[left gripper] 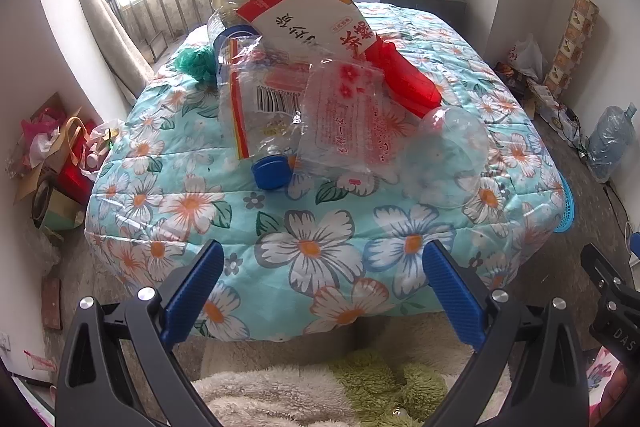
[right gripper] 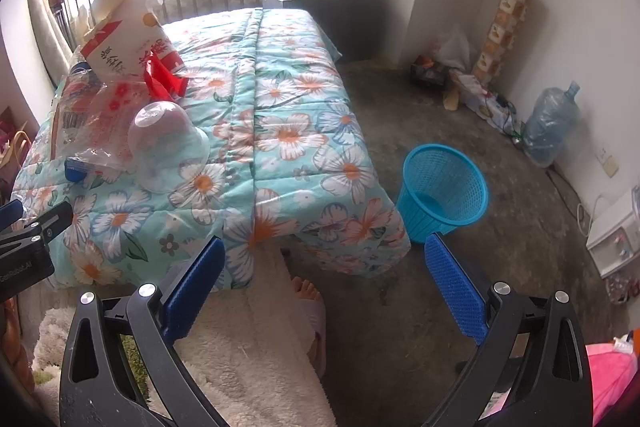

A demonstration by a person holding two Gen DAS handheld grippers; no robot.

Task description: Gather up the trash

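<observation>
A heap of trash lies on the bed (left gripper: 320,247): a plastic bottle (left gripper: 256,115) at the left, a clear bag (left gripper: 348,123) just right of it, a domed cup (left gripper: 448,155) further right, a carton (left gripper: 308,15) behind them. A wastebasket (right gripper: 444,187) stands on the floor (right gripper: 500,247), right of the bed's corner.

Bare quilt (left gripper: 320,247) lies clear before the trash pile (left gripper: 304,95).
</observation>
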